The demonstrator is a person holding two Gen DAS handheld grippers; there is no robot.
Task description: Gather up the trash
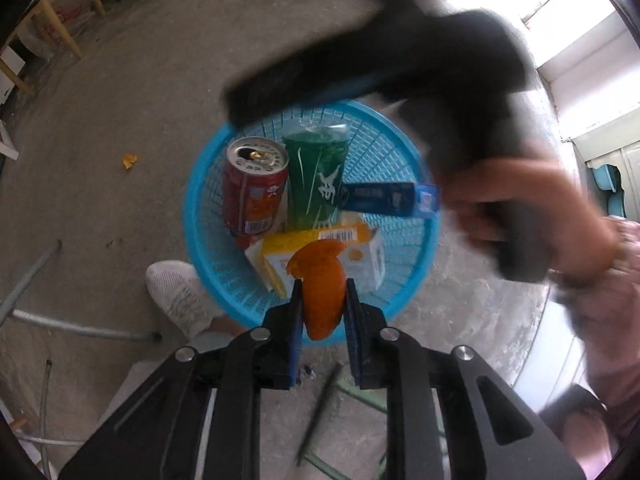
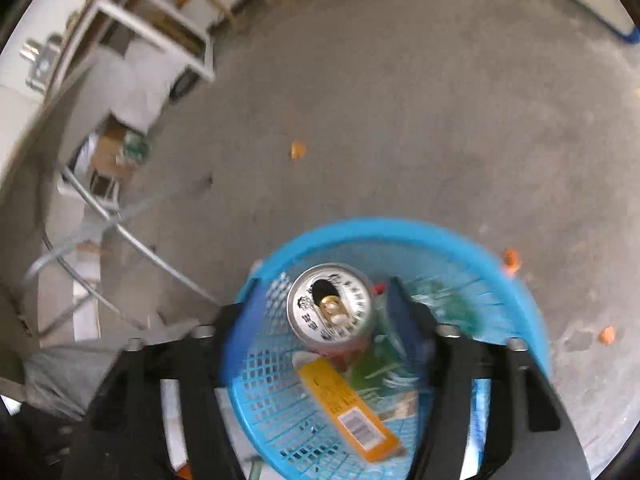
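My left gripper (image 1: 324, 286) is shut on a piece of orange peel (image 1: 320, 268) and hangs over the near rim of a blue mesh basket (image 1: 192, 200). Inside the basket stand a red can (image 1: 254, 192) and a green can (image 1: 316, 176), with a dark blue box (image 1: 384, 198) and a yellow and white carton (image 1: 372, 260) lying beside them. In the right wrist view my right gripper (image 2: 324, 284) is open, its fingers well apart on either side of the red can (image 2: 330, 304) without touching it. The yellow carton (image 2: 348, 404) lies lower in the basket (image 2: 400, 228).
Orange peel scraps lie on the concrete floor (image 1: 129, 161) (image 2: 297, 149) (image 2: 511, 260) (image 2: 607, 335). A white shoe (image 1: 180, 296) stands against the basket's left side. Metal tubes (image 1: 32, 276) and wooden table legs (image 1: 60, 28) are to the left. A hand (image 1: 532, 208) holds the blurred right tool.
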